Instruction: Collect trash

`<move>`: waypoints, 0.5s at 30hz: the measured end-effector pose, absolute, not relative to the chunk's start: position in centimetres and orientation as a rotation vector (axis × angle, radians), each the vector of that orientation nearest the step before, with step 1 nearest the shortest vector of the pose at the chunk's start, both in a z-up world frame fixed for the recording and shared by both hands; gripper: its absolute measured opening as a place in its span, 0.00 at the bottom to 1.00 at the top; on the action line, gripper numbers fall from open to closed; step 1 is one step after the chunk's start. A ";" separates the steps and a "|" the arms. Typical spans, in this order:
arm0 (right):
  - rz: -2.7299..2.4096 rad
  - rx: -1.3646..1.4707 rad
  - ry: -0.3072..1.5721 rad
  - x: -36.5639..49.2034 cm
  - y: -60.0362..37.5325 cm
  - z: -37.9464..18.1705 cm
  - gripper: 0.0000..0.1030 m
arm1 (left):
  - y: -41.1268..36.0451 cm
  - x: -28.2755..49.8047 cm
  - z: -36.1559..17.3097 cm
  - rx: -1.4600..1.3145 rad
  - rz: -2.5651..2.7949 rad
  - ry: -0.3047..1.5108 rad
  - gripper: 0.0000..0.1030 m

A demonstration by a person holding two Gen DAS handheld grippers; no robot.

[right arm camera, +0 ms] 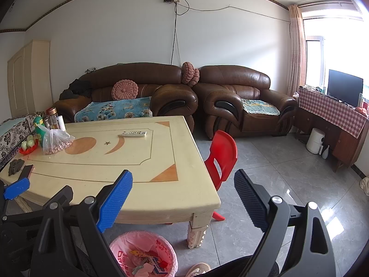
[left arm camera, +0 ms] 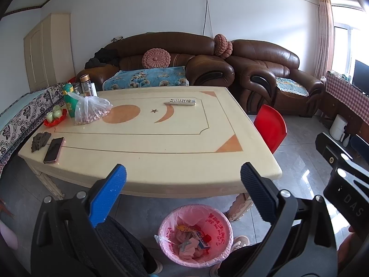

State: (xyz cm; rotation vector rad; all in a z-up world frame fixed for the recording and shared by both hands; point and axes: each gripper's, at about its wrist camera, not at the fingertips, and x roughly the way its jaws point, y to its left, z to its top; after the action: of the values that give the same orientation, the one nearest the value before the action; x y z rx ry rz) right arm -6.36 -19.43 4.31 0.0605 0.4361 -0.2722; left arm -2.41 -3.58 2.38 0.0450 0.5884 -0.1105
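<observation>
Both grippers' fingers apart above trash bin.

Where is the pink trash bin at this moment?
The pink trash bin stands on the floor under the table's near edge, low in both wrist views, beside the carved table leg.

My right view cuts the pink-lined round trash bin at the bottom edge, my blue finger covering its left rim. The crumpled scraps inside are too jumbled to name. The white remote's buttons are too small to read.
</observation>
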 end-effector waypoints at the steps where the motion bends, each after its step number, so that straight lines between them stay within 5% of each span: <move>1: -0.273 0.061 0.436 -6.5 -19.5 4.3 0.85 | -3.6 -2.4 2.3 0.049 -0.111 0.584 0.94; 15: -0.270 0.065 0.441 -6.4 -19.8 4.1 0.85 | -3.7 -1.9 1.7 0.071 -0.093 0.619 0.94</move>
State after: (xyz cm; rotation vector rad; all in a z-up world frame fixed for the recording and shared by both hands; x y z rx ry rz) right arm -6.44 -19.81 4.11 0.0653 0.4411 -0.2700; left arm -1.89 -3.74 1.74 0.0706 0.6194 -0.0932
